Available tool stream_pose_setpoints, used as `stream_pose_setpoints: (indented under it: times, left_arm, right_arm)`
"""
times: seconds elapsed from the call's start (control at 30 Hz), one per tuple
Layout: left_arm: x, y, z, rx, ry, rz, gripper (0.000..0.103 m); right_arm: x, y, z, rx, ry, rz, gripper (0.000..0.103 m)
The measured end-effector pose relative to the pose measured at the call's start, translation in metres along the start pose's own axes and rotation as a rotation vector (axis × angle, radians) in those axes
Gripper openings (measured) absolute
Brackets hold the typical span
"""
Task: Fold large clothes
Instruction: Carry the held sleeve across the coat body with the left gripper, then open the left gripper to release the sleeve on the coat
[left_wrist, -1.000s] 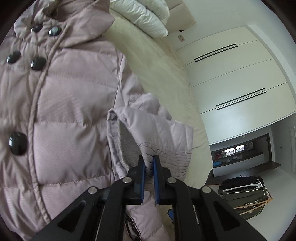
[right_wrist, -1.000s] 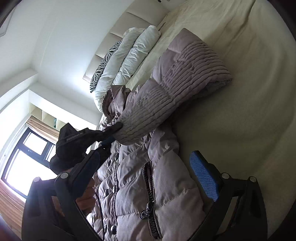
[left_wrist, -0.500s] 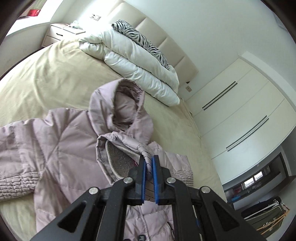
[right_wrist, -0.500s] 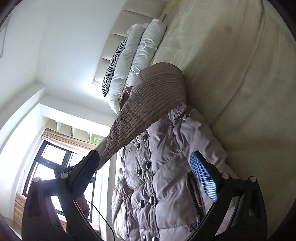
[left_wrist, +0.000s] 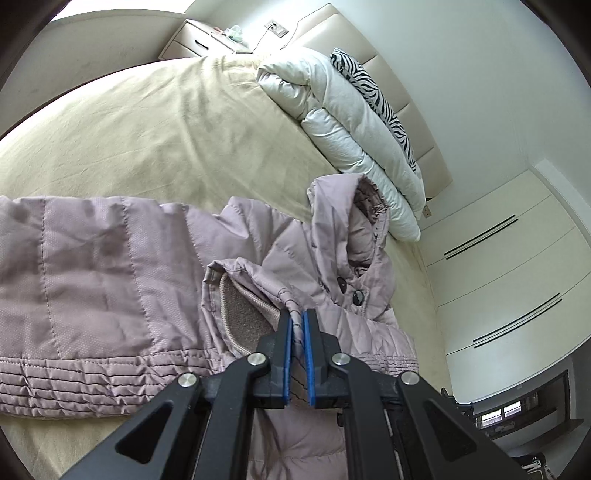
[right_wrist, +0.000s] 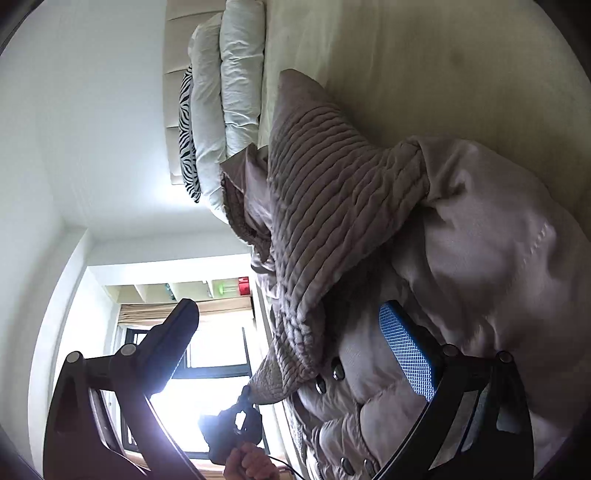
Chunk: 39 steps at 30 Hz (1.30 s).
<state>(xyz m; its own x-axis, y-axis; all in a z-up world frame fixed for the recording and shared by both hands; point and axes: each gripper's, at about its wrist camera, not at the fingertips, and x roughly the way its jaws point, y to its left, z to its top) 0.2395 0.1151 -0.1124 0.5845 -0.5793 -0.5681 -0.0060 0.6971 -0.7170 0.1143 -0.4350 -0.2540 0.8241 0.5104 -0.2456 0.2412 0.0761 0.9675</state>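
Since half a second ago, the left gripper (left_wrist: 297, 321) has carried the sleeve cuff (left_wrist: 255, 295) further across the puffer jacket (left_wrist: 92, 273), with its blue pads still pressed together on the cuff's edge. The right gripper (right_wrist: 295, 328) stays wide apart and holds nothing; the jacket's ribbed sleeve (right_wrist: 332, 206) rises between its fingers. Only the left view shows the hood (left_wrist: 354, 225), ahead and to the right of the pads, pointing toward the white duvet (left_wrist: 351, 122). The jacket lies on the beige bed (left_wrist: 166, 129), its long axis probably running away from the pads.
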Motion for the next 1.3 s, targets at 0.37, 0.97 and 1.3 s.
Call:
stream_pose_setpoints:
  times: [0.37, 0.97, 1.3]
  left_arm:
    - [0.038, 0.002, 0.004, 0.018, 0.019, 0.054, 0.007]
    - [0.006, -0.019, -0.015, 0.126, -0.047, 0.232, 0.019]
    - [0.105, -0.068, -0.014, 0.321, 0.040, 0.252, 0.033]
  right_arm:
    - [-0.031, 0.006, 0.058, -0.034, -0.210, 0.041, 0.097]
    - [-0.091, 0.064, 0.046, -0.368, -0.161, -0.127, 0.088]
    - [0.035, 0.074, 0.083, -0.399, 0.018, -0.239, 0.086]
